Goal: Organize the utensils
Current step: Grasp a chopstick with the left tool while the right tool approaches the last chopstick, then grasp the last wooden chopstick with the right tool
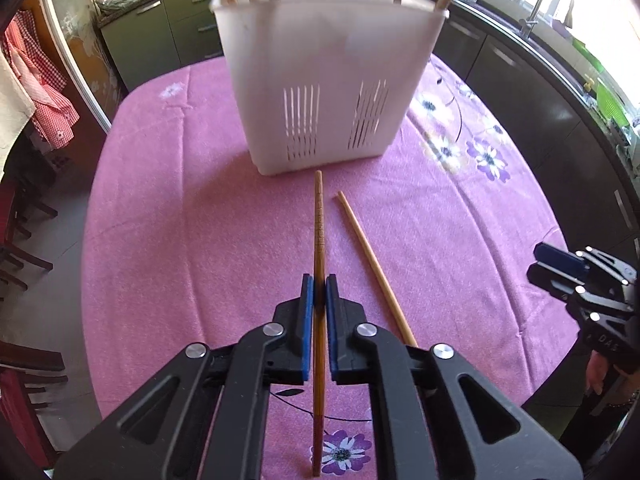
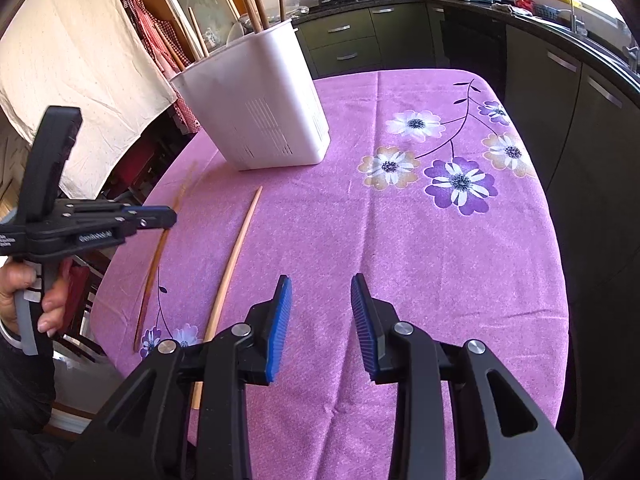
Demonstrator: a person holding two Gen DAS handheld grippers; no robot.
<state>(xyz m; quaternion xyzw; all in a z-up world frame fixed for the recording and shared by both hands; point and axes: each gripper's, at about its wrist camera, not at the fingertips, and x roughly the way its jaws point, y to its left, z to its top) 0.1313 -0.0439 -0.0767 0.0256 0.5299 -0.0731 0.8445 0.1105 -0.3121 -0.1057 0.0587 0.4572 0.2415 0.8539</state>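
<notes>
My left gripper (image 1: 319, 285) is shut on a dark brown chopstick (image 1: 318, 232) that points toward the white slotted utensil holder (image 1: 324, 92). The holder stands on the pink tablecloth with several chopsticks upright in it. A lighter chopstick (image 1: 370, 260) lies on the cloth just right of the held one. In the right wrist view the holder (image 2: 260, 108) is at the far left, the light chopstick (image 2: 236, 264) lies left of my right gripper (image 2: 320, 284), which is open and empty above the cloth. The left gripper (image 2: 164, 216) shows at the left with the brown chopstick (image 2: 154, 268).
The table has a pink flowered cloth (image 2: 420, 240). Dark kitchen cabinets (image 2: 560, 112) run along the right and back. Chairs and hanging cloths (image 1: 36, 92) stand off the table's left edge. The table's near edge is close below both grippers.
</notes>
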